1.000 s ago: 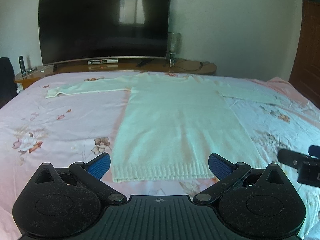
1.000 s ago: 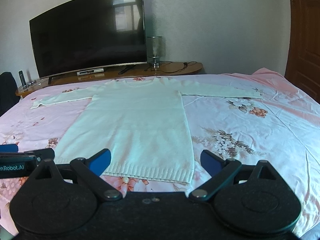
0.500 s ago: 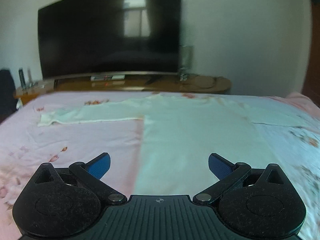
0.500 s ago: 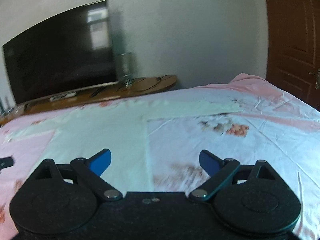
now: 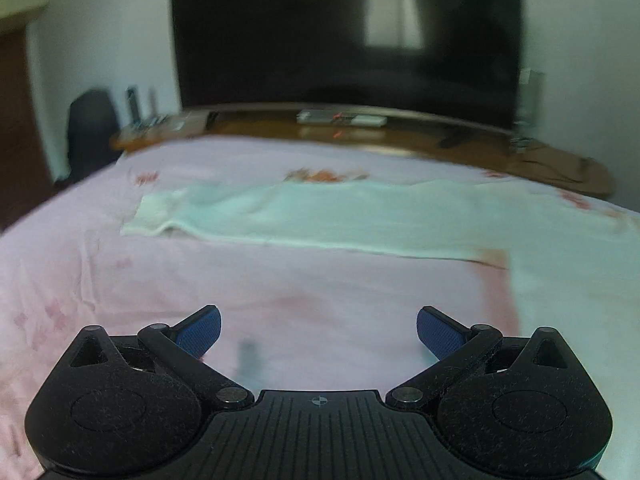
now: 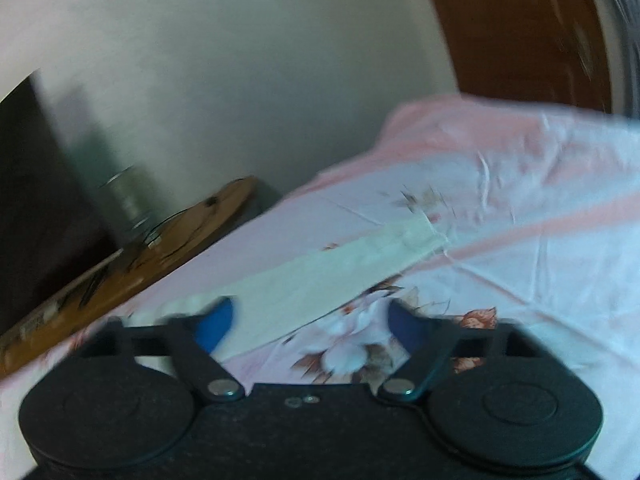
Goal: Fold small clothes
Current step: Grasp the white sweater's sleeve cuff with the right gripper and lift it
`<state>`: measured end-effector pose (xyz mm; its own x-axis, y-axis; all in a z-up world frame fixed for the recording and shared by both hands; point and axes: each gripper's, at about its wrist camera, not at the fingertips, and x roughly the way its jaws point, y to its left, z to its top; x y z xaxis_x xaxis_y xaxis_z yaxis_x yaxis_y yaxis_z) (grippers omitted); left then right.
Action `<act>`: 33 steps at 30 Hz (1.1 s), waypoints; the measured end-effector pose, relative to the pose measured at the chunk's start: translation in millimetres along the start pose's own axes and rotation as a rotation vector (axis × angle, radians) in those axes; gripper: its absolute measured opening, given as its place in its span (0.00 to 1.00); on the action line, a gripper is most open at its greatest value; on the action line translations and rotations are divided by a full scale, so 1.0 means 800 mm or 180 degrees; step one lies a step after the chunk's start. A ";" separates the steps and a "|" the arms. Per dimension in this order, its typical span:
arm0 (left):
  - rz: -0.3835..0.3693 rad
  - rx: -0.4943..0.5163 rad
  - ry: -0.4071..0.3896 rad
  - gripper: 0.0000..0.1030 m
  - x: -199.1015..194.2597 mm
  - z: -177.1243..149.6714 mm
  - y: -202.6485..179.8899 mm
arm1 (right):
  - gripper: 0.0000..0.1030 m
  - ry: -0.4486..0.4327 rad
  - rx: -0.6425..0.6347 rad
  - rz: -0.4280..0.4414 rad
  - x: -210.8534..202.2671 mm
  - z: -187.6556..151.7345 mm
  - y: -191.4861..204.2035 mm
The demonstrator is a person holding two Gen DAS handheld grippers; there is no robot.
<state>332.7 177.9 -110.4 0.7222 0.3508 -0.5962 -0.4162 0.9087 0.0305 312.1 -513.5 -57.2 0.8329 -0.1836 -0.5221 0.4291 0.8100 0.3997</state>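
A pale white knit sweater lies flat on the pink floral bedsheet. In the left wrist view its left sleeve stretches across the middle, cuff at the left. My left gripper is open and empty, over bare sheet short of the sleeve. In the right wrist view the right sleeve runs diagonally, cuff at the upper right. My right gripper is open and empty, with its left fingertip over the sleeve's near part. Both views are blurred.
A large dark TV stands on a wooden bench beyond the bed's far edge. A dark chair is at the far left. A brown door and a bench end with a glass show in the right wrist view.
Both grippers moved forward up the bed. The left swung left toward the left sleeve, the right swung right and tilted toward the right sleeve. Both stayed open.
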 end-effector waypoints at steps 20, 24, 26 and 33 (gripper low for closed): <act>-0.0168 -0.0316 0.0040 1.00 0.050 -0.003 0.021 | 0.04 -0.0020 0.0744 -0.0247 0.132 0.042 -0.081; -0.0185 -0.0306 0.0061 1.00 0.052 -0.002 0.021 | 0.04 -0.0115 0.0224 -0.0106 0.116 0.038 -0.016; -0.0187 -0.0248 0.0075 1.00 0.053 -0.003 0.019 | 0.04 -0.0105 -0.0042 0.0113 0.114 0.028 0.034; -0.0299 -0.0292 0.0027 1.00 0.050 -0.005 0.022 | 0.04 0.0185 -0.0895 0.0905 0.123 -0.062 0.232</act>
<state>351.8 207.3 -136.5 0.7559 0.2628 -0.5996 -0.3960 0.9129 -0.0991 456.0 -353.6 -71.7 0.8800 0.0948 -0.4654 0.0656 0.9462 0.3169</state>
